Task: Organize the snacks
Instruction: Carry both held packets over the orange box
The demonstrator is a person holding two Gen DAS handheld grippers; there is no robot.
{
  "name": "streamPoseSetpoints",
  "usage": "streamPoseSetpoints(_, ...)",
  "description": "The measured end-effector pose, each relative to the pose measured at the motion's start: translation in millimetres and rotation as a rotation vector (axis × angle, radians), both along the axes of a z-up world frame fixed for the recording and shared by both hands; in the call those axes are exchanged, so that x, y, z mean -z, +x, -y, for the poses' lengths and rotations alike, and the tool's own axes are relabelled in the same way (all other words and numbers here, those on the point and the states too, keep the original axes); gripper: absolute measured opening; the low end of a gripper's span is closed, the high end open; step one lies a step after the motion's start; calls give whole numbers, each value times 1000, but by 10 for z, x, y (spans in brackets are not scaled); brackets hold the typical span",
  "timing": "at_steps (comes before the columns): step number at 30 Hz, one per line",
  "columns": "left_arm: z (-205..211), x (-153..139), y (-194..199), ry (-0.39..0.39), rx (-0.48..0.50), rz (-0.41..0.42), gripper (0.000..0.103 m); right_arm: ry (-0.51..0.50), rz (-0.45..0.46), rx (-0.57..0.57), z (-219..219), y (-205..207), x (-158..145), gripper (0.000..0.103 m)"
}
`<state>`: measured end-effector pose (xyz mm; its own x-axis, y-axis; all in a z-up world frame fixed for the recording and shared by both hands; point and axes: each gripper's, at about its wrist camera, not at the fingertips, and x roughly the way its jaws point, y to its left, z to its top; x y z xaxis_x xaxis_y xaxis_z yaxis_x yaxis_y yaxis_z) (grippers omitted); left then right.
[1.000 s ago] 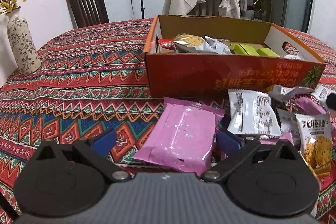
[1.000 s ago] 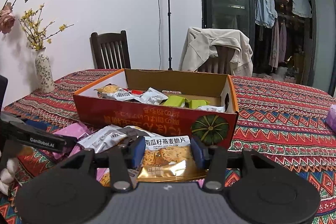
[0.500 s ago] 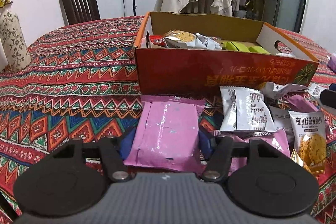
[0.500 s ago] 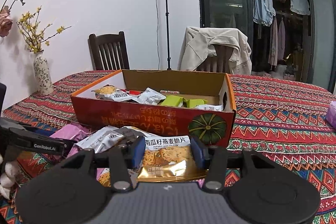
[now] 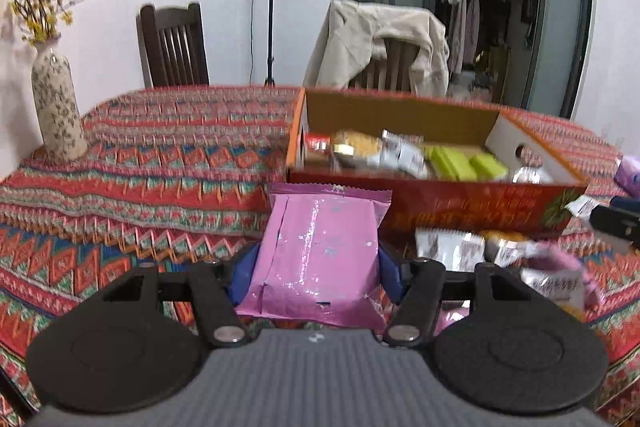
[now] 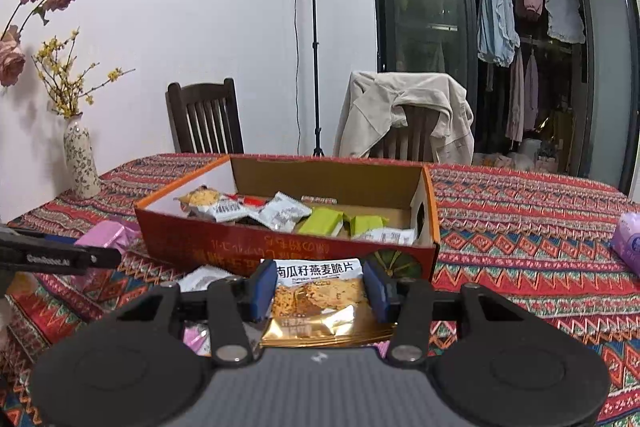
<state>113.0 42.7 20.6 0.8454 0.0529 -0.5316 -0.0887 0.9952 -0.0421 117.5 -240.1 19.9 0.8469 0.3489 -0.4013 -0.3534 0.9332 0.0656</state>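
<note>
I am gripping a pink packet [image 5: 318, 251] in my left gripper [image 5: 316, 267], its blue pads pressing both sides, and the packet is hanging above the patterned tablecloth [image 5: 160, 163] just in front of the cardboard box [image 5: 472, 211]. My right gripper [image 6: 318, 291] is clamping a pumpkin-seed oat crisp packet [image 6: 316, 297] between its pads, close to the near wall of the box [image 6: 248, 247]. Inside the box, green packets [image 6: 322, 221] and white wrappers [image 6: 280, 213] are lying loose. More packets [image 5: 500, 251] are sitting on the cloth beside the box.
</note>
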Motion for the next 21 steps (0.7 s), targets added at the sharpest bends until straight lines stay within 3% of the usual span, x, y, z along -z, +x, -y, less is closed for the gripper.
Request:
streamPoseSetpoints(10,163,-404,240,-18,31,87,63,3,71,1,-66,169,-246,47)
streamPoseSetpoints(21,326,-593,836,-40,27,103,63,5,100,14,-209,742,-482,47)
